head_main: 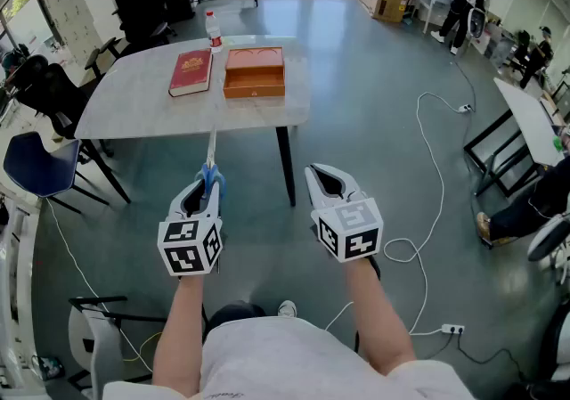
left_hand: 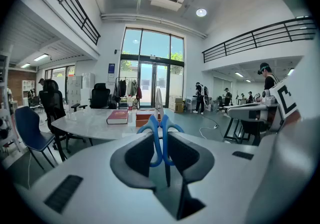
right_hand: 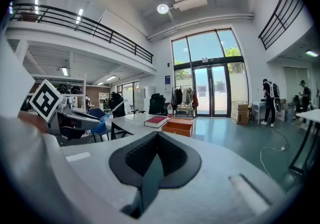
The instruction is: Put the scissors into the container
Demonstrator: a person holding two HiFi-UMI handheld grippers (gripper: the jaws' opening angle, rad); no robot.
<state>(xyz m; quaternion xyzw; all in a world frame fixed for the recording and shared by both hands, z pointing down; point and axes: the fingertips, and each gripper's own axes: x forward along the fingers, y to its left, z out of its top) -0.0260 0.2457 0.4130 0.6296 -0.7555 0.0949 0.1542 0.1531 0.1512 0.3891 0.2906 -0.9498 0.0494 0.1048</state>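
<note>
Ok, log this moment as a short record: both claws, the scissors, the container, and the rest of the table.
left claw: shut on the handles of the blue-handled scissors, blades pointing ahead toward the table
right claw: shut, nothing in it
container: orange box on the table, beside the red book
also on table: bottle behind the book
task state: scissors not yet in the box; both claws held over the floor, short of the table
</note>
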